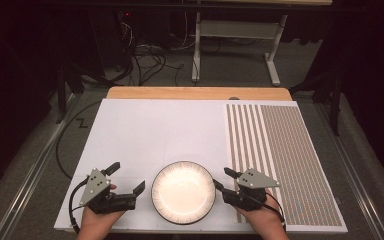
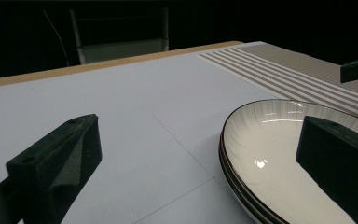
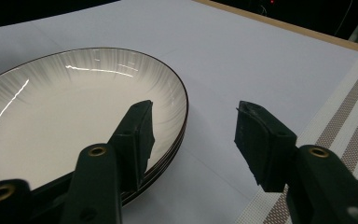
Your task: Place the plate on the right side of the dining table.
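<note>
The high view looks forward and steeply down from above the desk (image 1: 145,125). The left gripper view sits low and close, facing across the plate (image 2: 279,154) toward the striped mat (image 2: 279,70). The right gripper view, equally near, shares that plate (image 3: 51,121) and mat (image 3: 349,121).

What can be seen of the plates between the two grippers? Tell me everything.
The plates form a small stack, round and shallow, glossy like glazed ceramic, cream inside with fine grey streaks toward a thin dark rim. The gripper views show several rims nested; the exact count is unclear. The top one is empty. The stack lies flat on the white sheet near the table's front edge. The left gripper and right gripper flank it, jaws open; whether they touch it is unclear.
</note>
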